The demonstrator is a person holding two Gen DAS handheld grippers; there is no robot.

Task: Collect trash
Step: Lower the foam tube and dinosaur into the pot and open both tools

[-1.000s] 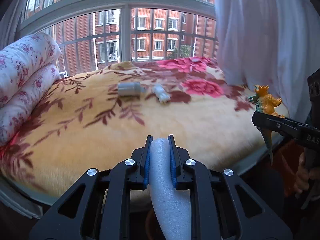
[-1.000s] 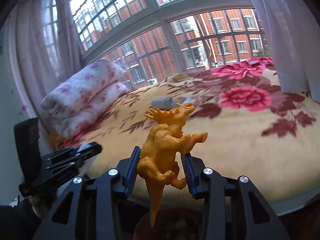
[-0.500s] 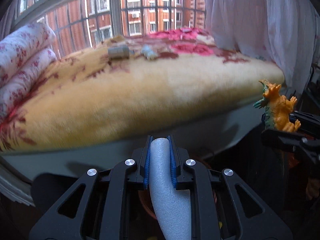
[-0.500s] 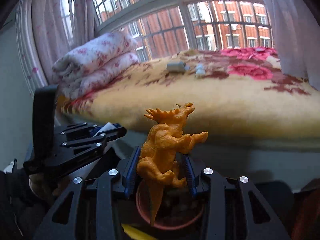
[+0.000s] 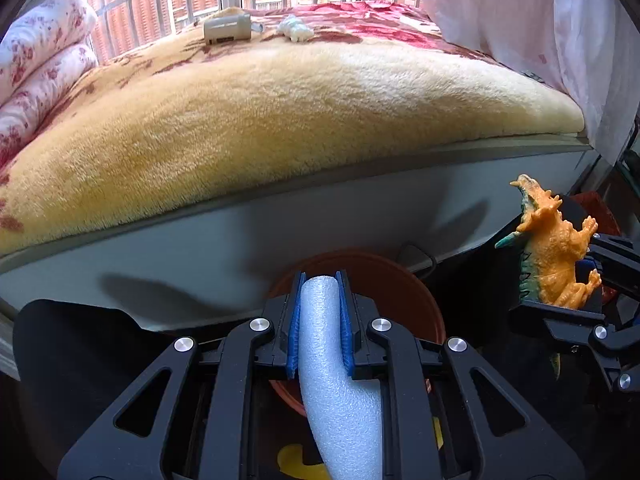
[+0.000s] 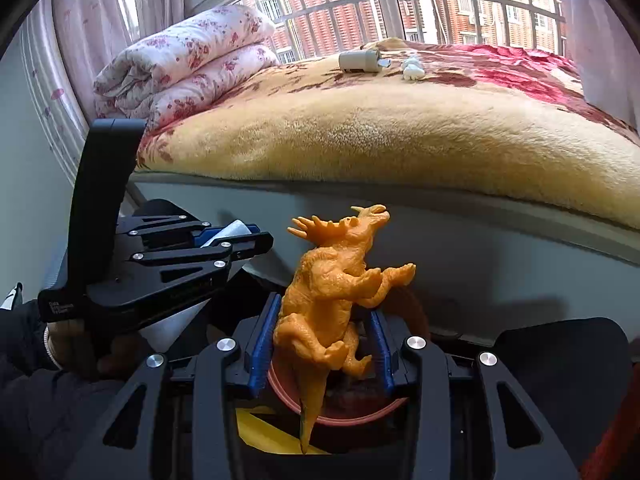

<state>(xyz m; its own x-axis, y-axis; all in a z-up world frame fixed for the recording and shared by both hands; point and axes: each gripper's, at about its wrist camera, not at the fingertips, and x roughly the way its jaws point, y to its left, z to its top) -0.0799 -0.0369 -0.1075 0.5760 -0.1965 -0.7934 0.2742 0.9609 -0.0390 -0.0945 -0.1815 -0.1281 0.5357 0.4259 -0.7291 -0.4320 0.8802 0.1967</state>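
My left gripper (image 5: 320, 280) is shut on a white foam tube (image 5: 332, 360) and holds it over a red-brown round bin (image 5: 400, 280) below the bed's edge. My right gripper (image 6: 322, 320) is shut on an orange toy dinosaur (image 6: 336, 288) above the same bin (image 6: 348, 414). The dinosaur also shows at the right in the left wrist view (image 5: 552, 256), and the left gripper at the left in the right wrist view (image 6: 256, 240). A grey bottle (image 5: 227, 29) and a crumpled white tissue (image 5: 296, 30) lie far back on the bed.
The bed carries a yellow and red floral blanket (image 5: 280, 100) with a grey frame (image 5: 240, 232) below it. A folded floral quilt (image 6: 188, 64) lies at the bed's left end. A white curtain (image 5: 540, 20) hangs at the right. Something yellow (image 6: 260, 428) lies beside the bin.
Both grippers have dropped from above the bed to below its edge, over the bin. Each still holds its object.
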